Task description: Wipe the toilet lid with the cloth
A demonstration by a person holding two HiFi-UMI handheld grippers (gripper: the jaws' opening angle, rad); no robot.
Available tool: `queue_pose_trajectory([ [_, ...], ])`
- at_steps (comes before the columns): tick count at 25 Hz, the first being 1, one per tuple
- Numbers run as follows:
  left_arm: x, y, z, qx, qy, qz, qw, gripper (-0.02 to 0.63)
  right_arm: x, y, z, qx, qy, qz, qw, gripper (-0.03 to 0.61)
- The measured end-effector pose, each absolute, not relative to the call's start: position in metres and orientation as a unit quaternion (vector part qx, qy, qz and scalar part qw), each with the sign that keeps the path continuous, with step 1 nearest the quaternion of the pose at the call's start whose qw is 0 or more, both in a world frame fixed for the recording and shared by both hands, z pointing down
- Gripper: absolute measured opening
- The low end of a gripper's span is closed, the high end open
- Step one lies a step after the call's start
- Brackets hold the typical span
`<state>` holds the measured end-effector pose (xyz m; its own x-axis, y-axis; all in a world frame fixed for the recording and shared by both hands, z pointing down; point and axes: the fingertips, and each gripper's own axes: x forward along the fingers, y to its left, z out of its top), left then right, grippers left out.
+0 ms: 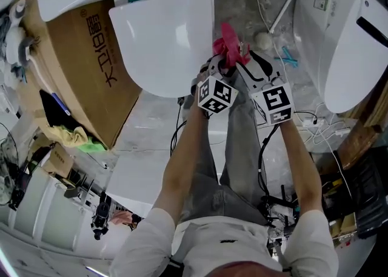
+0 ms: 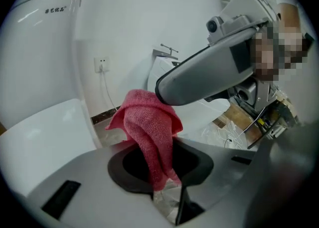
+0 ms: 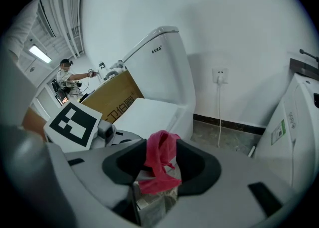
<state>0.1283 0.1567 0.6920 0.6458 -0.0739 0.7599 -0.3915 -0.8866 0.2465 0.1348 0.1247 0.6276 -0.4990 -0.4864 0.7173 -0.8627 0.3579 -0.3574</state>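
Head view: left tool (image 1: 219, 63), right tool (image 1: 245, 57) pinch cloth (image 1: 228, 42) pointing forward.

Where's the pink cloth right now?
Head view, top centre: the pink cloth is bunched between the tips of the left gripper and right gripper, both pinching it, just beside the right edge of the white toilet lid.

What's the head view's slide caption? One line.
Left gripper and right gripper grip one pink cloth at the edge of the white toilet lid.
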Motion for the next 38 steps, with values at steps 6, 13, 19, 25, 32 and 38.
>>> queue_pose_trajectory([
  [6, 0.104, 0.163, 0.697, 0.886, -0.106, 0.403, 0.204, 0.109, 0.121, 0.137, 0.630, 0.446, -0.767, 0.381, 0.261, 0.198],
  [13, 0.044, 0.160, 0.715, 0.876, -0.098, 0.424, 0.207, 0.109, 0.082, 0.142, 0.639, 0.446, -0.762, 0.386, 0.267, 0.198],
  [19, 0.007, 0.158, 0.721, 0.873, -0.107, 0.422, 0.219, 0.109, 0.039, 0.136, 0.644, 0.431, -0.772, 0.377, 0.278, 0.198],
  [25, -0.034, 0.146, 0.722, 0.872, -0.124, 0.415, 0.226, 0.109, -0.002, 0.126, 0.644, 0.414, -0.780, 0.370, 0.288, 0.198],
  [32, -0.086, 0.132, 0.722, 0.868, -0.155, 0.410, 0.235, 0.109, -0.047, 0.117, 0.641, 0.392, -0.790, 0.365, 0.298, 0.198],
  [38, -0.128, 0.122, 0.723, 0.862, -0.179, 0.409, 0.241, 0.109, -0.077, 0.114, 0.641, 0.377, -0.797, 0.359, 0.307, 0.198],
])
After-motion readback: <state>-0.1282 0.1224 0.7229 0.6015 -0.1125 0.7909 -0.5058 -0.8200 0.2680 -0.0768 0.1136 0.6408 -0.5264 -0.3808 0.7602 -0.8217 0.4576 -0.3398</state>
